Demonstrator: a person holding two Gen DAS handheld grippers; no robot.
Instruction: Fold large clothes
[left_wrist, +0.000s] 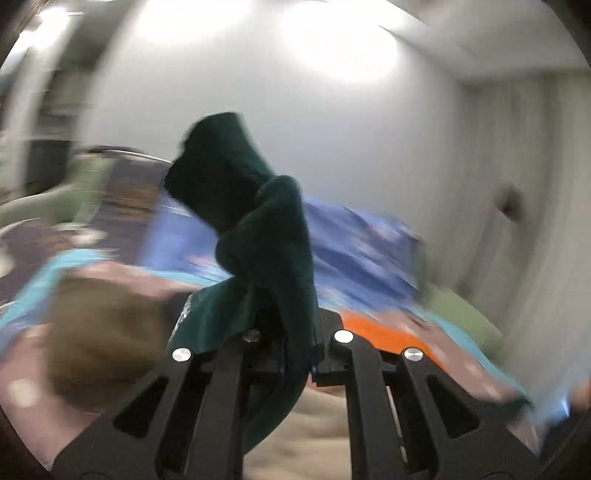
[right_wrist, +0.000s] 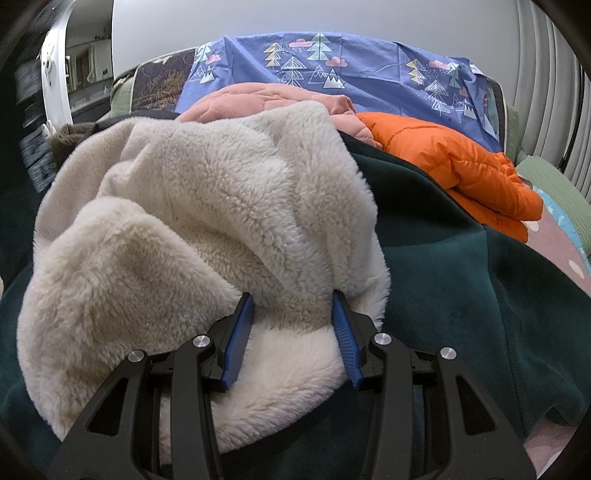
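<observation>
**A:** What did the left gripper (left_wrist: 295, 332) have hold of?

**B:** A twisted length of the dark green fleece garment (left_wrist: 266, 236). Its fingers were clamped together on the cloth, which rose above them in a bunched, folded-over end and also hung down between the black linkage arms. That view was heavily blurred, so little else was sharp: an orange patch (left_wrist: 384, 332), a blue sheet (left_wrist: 354, 240) and a brownish lump (left_wrist: 107, 328) behind.

**A:** And the right gripper (right_wrist: 293, 321)?

**B:** Its blue-padded fingers (right_wrist: 238, 343) stood apart, one on either side of a fold of the cream, fluffy sherpa lining (right_wrist: 207, 229). The pads touched the pile on both sides, but the jaws were wide, not pinched together.

**A:** Where did the garment itself lie?

**B:** In the right wrist view, the cream lining was heaped in the middle, and the same garment's green fleece (right_wrist: 443, 288) spread out around it to the right and below. It lay on a bed, with an orange quilted puffer jacket (right_wrist: 454, 173) just beyond its far right edge, touching it.

**A:** Anything further back?

**B:** A salmon-pink quilted piece (right_wrist: 258, 98) behind the cream pile, and a blue sheet printed with trees, mountains and clouds (right_wrist: 369, 70) draped along the headboard. At far right, a pink bedcover with a green border (right_wrist: 554, 240) showed.
</observation>
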